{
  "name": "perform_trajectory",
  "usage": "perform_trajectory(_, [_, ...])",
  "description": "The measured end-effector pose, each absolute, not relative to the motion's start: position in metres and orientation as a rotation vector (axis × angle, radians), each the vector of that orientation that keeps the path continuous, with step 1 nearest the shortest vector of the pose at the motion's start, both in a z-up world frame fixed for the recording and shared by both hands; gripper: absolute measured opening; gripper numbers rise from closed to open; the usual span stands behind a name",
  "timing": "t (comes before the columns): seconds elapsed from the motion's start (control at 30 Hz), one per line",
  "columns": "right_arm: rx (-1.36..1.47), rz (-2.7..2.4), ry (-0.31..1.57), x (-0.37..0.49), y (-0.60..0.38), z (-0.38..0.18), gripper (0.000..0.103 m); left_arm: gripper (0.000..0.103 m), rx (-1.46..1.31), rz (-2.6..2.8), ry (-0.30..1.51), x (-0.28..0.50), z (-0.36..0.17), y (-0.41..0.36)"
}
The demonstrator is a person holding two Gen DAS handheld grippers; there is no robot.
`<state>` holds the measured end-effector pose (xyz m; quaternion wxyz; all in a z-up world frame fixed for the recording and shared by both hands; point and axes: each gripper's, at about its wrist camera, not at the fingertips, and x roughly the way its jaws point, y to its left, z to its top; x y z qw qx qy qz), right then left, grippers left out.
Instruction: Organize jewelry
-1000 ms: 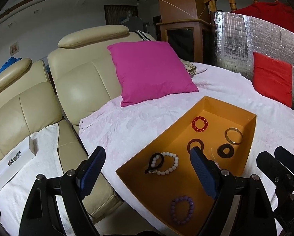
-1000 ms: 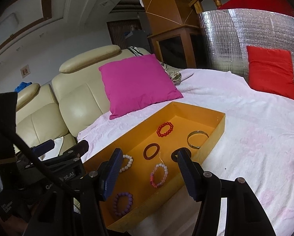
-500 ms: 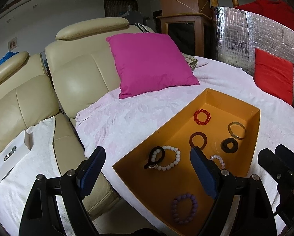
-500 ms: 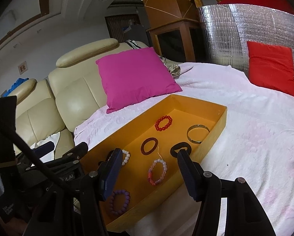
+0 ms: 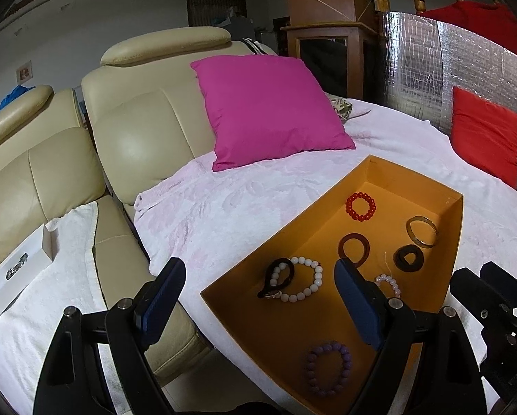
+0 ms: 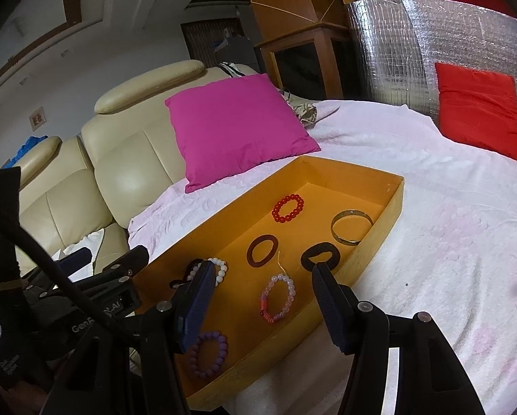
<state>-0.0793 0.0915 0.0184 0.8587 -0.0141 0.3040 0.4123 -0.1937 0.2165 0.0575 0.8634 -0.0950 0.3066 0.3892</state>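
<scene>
An orange tray [image 5: 286,228] [image 6: 389,207] lies on the white bed cover and holds several bracelets: red beads [image 5: 360,206] [image 6: 288,208], a gold bangle [image 5: 422,231] [image 6: 351,227], a brown ring [image 5: 353,248] [image 6: 262,250], a black ring [image 5: 408,258] [image 6: 320,255], white beads [image 5: 301,283], pink beads [image 6: 278,298] and purple beads [image 5: 328,368] [image 6: 208,354]. My left gripper [image 5: 258,283] is open and empty over the tray's near left edge. My right gripper [image 6: 262,287] is open and empty just above the pink beads.
A magenta pillow [image 5: 269,110] leans on the cream sofa [image 5: 148,131] behind the tray. A red pillow [image 5: 483,138] rests against a foil panel at the right. A white box [image 5: 16,273] with a watch lies on a towel on the sofa seat.
Both grippers have moved slightly forward and down toward the tray, so the bracelets sit lower and closer in both views. Both grippers stay open.
</scene>
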Motion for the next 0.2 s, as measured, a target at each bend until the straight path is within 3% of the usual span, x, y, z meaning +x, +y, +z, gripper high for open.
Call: perform_trajectory(0.2, [0.006, 0.811, 0.642, -0.068, 0.068, 0.021, 0.062, 0.088, -0.168, 0.726, 0.623, -0.174, 0.072, 0.185])
